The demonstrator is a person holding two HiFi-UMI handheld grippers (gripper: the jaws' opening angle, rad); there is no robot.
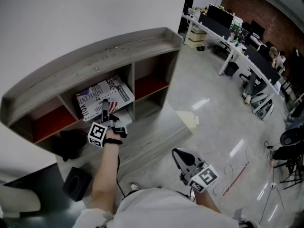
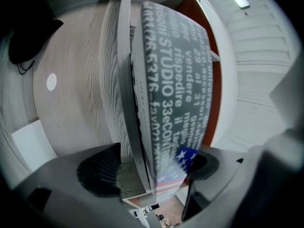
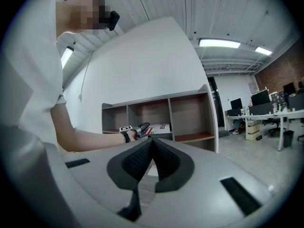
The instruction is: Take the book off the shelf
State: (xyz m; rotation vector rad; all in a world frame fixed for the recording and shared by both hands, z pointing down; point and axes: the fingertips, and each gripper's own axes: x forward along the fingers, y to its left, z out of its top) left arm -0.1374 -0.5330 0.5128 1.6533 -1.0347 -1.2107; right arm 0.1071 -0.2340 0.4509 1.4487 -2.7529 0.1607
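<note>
- The book is well apart from the nearest tool. The right gripper hangs low by the person's body, well in front of the shelf. Its fingers are closed together with nothing between them.
- Farther out, the left gripper is stretched to the front edge of the shelf's middle compartment, so it is plainly the nearer of the two to the book.
- Its fingers stand wide apart, with the book's near edge and flag-printed corner in the gap. The left finger is clear of the book. The right one lies just beside the cover, and I see no pressing there, so I judge the book straddled, not gripped.
- The book leans tilted in that middle compartment with its printed cover facing up and outward. From the fingers it runs straight ahead and away, edge-on, with its long axis roughly in line with the gripper's reach.
- The coming move likely turns on that alignment: the fingers would have to close across the book's thickness before it is drawn out past the shelf's front edge.
- Beyond the book are the compartment's back wall and the shelf's top board.
</note>
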